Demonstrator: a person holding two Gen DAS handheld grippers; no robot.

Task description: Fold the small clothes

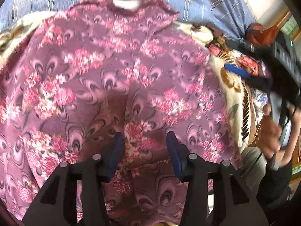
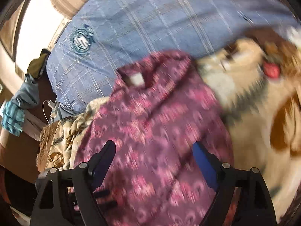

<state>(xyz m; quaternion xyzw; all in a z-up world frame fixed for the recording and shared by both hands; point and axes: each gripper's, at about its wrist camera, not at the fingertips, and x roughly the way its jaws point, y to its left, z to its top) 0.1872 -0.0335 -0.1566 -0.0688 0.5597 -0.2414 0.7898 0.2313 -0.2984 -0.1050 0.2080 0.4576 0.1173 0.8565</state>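
Note:
A purple and pink floral shirt (image 1: 112,71) lies spread on a cream blanket (image 1: 229,86), its collar and white label (image 1: 126,3) at the far end. My left gripper (image 1: 144,139) hovers over the shirt's near middle, jaws open, with the cloth lying below the blue pads (image 1: 116,150) and not pinched. In the right wrist view the same shirt (image 2: 154,124) is blurred. My right gripper (image 2: 153,147) stands wide open above it, with nothing gripped.
A blue checked pillow (image 2: 150,22) lies behind the shirt. The cream blanket with brown print (image 2: 254,98) reaches out to the right. Clutter of red and blue packets (image 1: 244,66) sits at the right, beside a person's hand (image 1: 272,133) on a black handle. A white cable (image 2: 48,105) hangs at the left.

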